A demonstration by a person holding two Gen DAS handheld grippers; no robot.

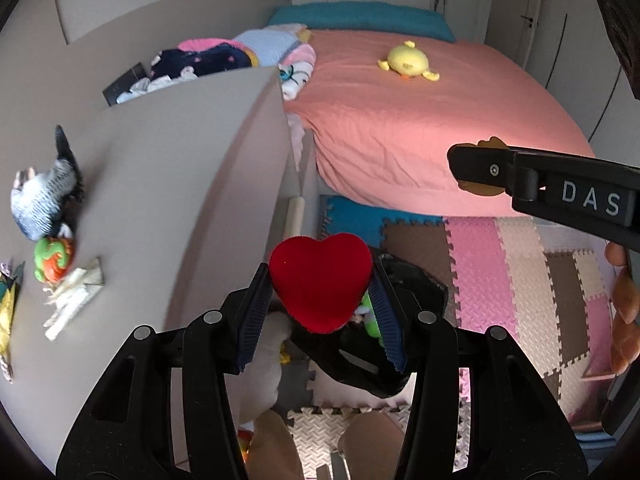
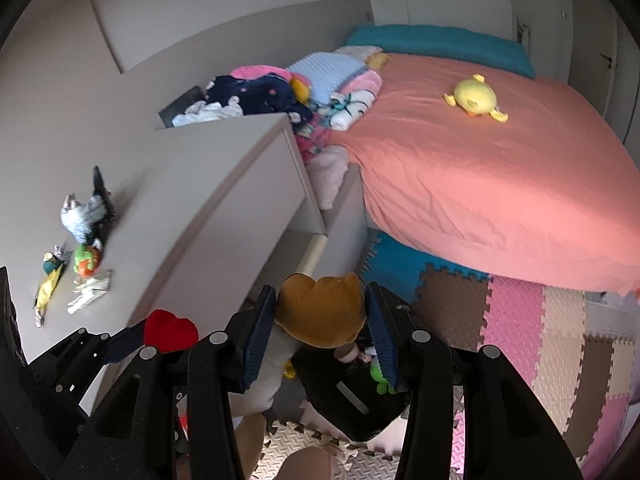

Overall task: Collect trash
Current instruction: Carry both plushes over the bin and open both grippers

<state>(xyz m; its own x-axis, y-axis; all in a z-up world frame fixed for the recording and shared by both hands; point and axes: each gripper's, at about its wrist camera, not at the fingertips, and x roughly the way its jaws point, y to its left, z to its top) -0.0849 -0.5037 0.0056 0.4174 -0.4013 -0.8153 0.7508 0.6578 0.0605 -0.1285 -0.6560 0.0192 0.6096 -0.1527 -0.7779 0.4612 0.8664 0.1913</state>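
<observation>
My left gripper (image 1: pixel 320 268) is shut on a red heart-shaped plush (image 1: pixel 320 284), squeezed between its blue pads. It hangs over a black bag (image 1: pixel 416 284) on the floor that holds several toys. My right gripper (image 2: pixel 322 290) is shut on an orange-brown plush (image 2: pixel 322 312) above the same black bag (image 2: pixel 344 408). In the left wrist view the right gripper (image 1: pixel 476 168) comes in from the right with the brown plush (image 1: pixel 492 143) showing at its tip. In the right wrist view the left gripper (image 2: pixel 132 336) sits at the lower left with the red heart (image 2: pixel 170 334).
A grey dresser (image 1: pixel 168 184) on the left carries a striped grey plush (image 1: pixel 44 196), a green-orange ball (image 1: pixel 54 258) and crumpled white paper (image 1: pixel 74 296). A bed (image 1: pixel 420 120) with a yellow duck plush (image 1: pixel 408 62) lies ahead. Foam puzzle mats (image 1: pixel 520 280) cover the floor.
</observation>
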